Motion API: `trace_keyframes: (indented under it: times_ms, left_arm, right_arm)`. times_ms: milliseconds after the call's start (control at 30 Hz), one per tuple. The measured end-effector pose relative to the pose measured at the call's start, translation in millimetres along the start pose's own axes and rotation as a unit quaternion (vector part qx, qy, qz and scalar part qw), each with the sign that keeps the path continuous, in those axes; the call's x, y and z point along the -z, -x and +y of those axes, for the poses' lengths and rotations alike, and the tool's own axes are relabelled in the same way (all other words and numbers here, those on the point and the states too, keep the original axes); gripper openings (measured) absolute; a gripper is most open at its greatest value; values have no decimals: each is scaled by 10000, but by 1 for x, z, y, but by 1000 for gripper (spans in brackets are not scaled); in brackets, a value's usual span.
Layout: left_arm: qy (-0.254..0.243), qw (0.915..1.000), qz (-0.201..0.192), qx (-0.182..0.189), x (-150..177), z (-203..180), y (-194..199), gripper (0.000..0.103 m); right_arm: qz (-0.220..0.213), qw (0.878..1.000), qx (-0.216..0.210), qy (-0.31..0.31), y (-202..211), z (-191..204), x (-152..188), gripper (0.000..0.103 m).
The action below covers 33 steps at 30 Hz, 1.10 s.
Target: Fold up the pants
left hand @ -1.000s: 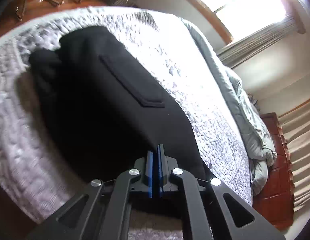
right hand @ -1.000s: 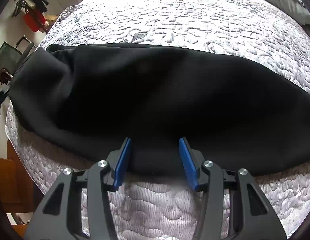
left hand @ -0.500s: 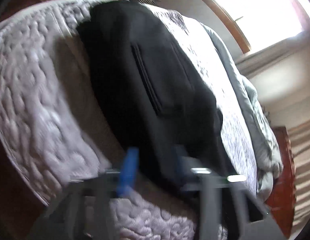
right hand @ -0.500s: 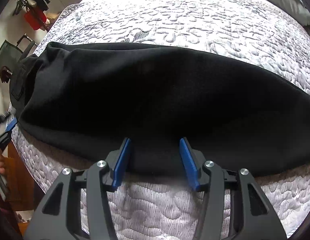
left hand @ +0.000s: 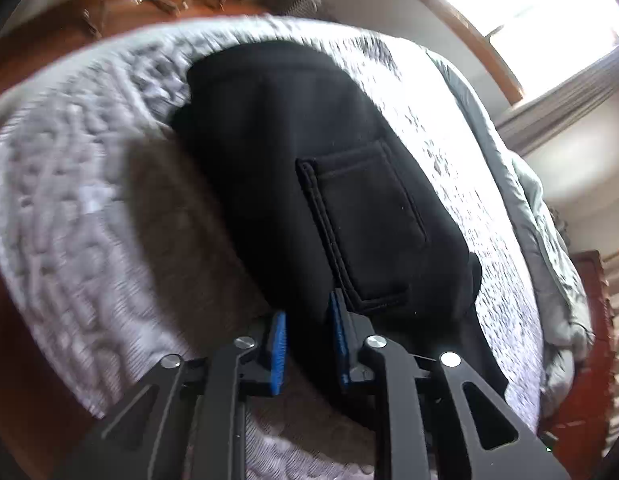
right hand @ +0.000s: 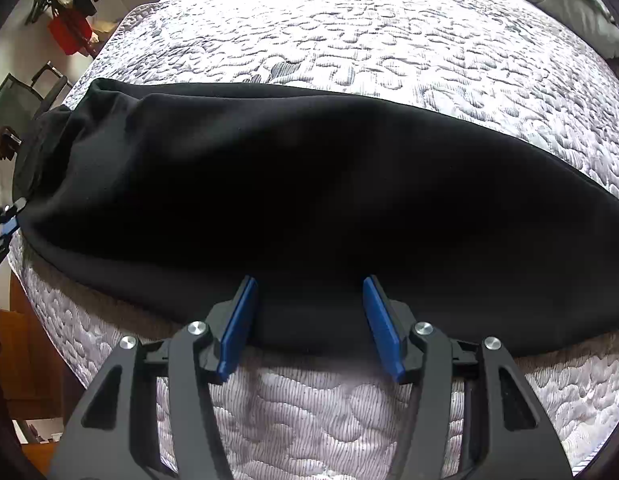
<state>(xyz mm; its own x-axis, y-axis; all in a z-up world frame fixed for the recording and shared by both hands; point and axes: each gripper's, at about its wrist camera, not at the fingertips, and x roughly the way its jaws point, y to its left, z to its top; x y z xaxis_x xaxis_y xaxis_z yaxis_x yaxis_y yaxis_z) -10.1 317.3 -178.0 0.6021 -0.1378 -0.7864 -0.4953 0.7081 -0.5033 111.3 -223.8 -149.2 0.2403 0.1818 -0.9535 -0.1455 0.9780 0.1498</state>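
Black pants [right hand: 301,184] lie lengthwise on the quilted bed [right hand: 389,40]. The left gripper [left hand: 307,340] stands narrowly parted at the pants' edge, the right gripper [right hand: 309,320] wide over the hem.

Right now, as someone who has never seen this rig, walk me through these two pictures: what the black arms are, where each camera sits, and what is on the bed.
There is no robot here. A person holds hand tongs, each carrying a wide-angle camera that looks along its two blue pads. One picture comes from the left tongs, the other from the right tongs. Black pants lie flat across a quilted mattress; the back pocket shows from the left. Both tongs are open, each with its pads on either side of the fabric's near edge, and neither is pinching it. A grey blanket lies bunched along the far side.
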Motion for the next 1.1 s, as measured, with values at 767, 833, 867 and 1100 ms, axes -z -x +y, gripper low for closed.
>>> trace_keyframes:
  times_ms: [767, 833, 867, 1100]
  left_arm:
    - [-1657, 9843, 121, -594, 39, -81, -25, 40]
    - [-1688, 9834, 161, -639, 33, -80, -38, 40]
    - [-1733, 9826, 192, -634, 30, -85, -36, 43]
    - [-1990, 9798, 183, -115, 15, -118, -5, 68]
  right_arm:
    - [52, 9991, -220, 350, -11, 22, -18, 63]
    - [125, 9988, -251, 408, -8, 22, -22, 63]
    - [153, 9983, -268, 501, -2, 23, -24, 61]
    - [-278, 9888, -1193, 853, 37, 57, -68, 66]
